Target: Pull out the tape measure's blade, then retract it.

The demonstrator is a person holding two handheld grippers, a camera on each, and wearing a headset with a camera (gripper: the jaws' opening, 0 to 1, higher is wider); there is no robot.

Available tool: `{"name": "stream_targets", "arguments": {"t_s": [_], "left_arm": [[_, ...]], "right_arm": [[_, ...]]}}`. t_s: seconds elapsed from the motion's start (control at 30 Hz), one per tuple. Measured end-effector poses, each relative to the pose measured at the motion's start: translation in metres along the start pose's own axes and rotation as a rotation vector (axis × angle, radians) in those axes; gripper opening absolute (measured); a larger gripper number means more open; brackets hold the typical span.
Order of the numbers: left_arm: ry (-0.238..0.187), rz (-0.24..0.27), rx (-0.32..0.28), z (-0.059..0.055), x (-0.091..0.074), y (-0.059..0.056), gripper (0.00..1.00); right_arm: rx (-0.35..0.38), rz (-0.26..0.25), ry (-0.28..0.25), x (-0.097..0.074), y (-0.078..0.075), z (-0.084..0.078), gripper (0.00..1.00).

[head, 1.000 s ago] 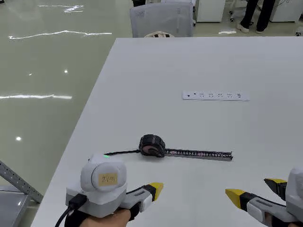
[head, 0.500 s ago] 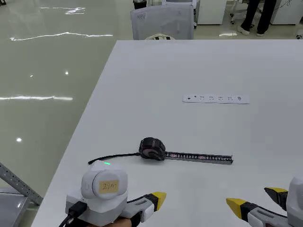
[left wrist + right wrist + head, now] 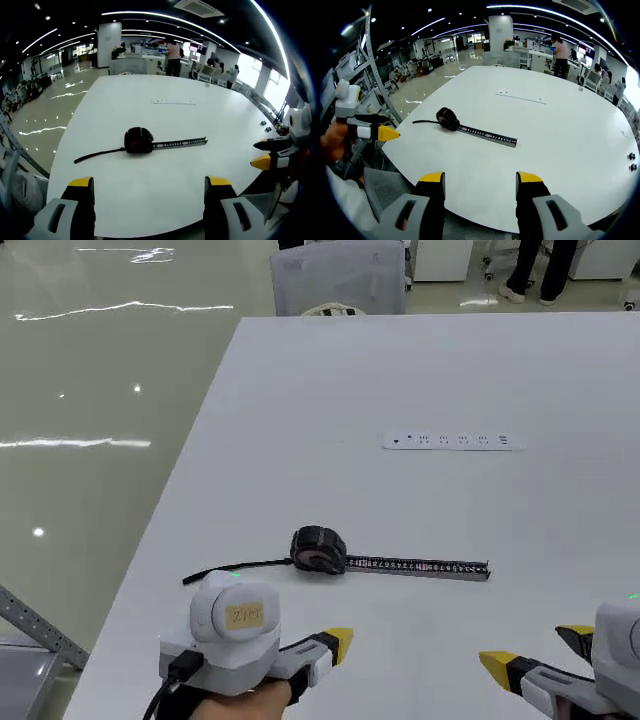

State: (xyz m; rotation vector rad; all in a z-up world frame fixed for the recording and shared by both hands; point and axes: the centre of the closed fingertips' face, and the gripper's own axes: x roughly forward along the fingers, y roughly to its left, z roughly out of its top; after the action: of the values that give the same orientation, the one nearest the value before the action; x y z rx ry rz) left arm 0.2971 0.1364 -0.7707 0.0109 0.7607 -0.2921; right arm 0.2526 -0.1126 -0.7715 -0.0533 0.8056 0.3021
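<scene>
Across the last second little changes on the table (image 3: 330, 390): the tape measure (image 3: 320, 550) sits in the same spot at lower centre of the head view, and its blade (image 3: 418, 567) reaches to the right by the same length, flat on the surface. The small shift of the whole scene looks like head motion. The left gripper (image 3: 149, 182) and the right gripper (image 3: 480, 177) stay low at the bottom of the frame, well apart from the tape measure, each with its fingers (image 3: 80, 183) spread wide and carrying nothing. So the pull-out seems done, with the retraction yet to come, and a hold on the case is needed first. Whether a lock keeps the blade out is too small to tell. By count: one tape measure, one blade, one dark strap (image 3: 235, 568) trailing left from the case, one white power strip (image 3: 452, 441) above and right of it, two grippers, one table.
</scene>
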Motion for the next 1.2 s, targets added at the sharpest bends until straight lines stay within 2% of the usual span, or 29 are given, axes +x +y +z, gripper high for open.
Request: {"name": "stream_targets", "arguments": {"t_s": [0.2, 0.63, 1.2], "left_arm": [[-0.010, 0.013, -0.010, 0.007, 0.013, -0.002, 0.87], [-0.014, 0.027, -0.038, 0.012, 0.037, -0.003, 0.86], [-0.030, 0.066, -0.079, 0.019, 0.075, 0.006, 0.84]], "right_arm": [[-0.017, 0.001, 0.012, 0.011, -0.008, 0.003, 0.58], [-0.042, 0.004, 0.032, 0.031, -0.026, 0.005, 0.58], [-0.070, 0.021, 0.074, 0.058, -0.037, 0.000, 0.57]]}}
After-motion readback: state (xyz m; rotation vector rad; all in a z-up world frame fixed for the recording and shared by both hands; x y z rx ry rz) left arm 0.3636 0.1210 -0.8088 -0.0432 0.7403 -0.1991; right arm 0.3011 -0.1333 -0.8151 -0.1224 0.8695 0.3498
